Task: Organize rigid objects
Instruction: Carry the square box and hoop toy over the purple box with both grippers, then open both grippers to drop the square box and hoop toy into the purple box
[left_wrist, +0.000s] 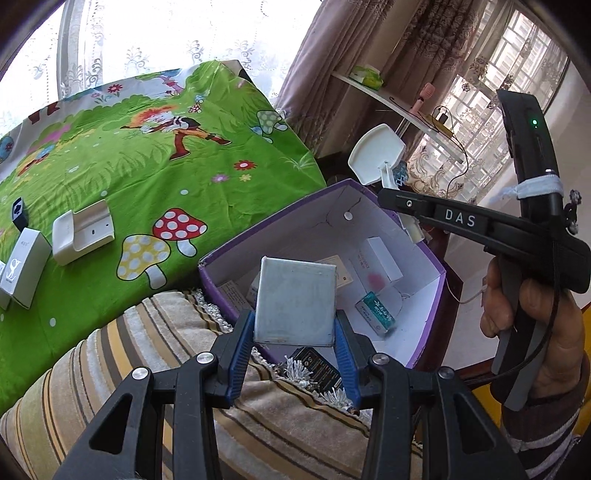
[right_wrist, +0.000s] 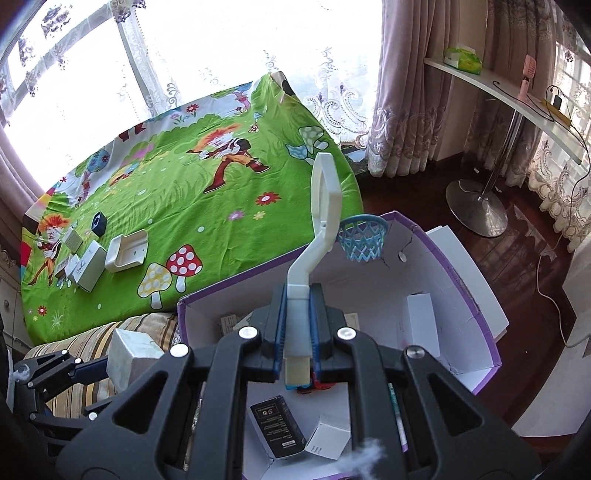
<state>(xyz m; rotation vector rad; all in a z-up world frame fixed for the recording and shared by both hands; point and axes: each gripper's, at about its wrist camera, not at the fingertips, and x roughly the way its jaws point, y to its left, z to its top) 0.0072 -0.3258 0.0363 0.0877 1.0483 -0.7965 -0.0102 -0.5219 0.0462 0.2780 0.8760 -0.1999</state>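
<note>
While both grippers hang over the purple box (left_wrist: 424, 258), the left gripper (left_wrist: 294, 334) pinches a pale flat box (left_wrist: 295, 301) above the box's near rim, and the right gripper (right_wrist: 297, 314), pressed together, clamps the stem of a toy hoop (right_wrist: 325, 206). Open white floor remains inside among 5 or so small cartons. Only the right view shows the blue net (right_wrist: 364, 236); only the left shows the hand (left_wrist: 532, 314). The white tray (left_wrist: 83, 232) lies on the green cloth (left_wrist: 147, 166), apparently clear of its edge.
</note>
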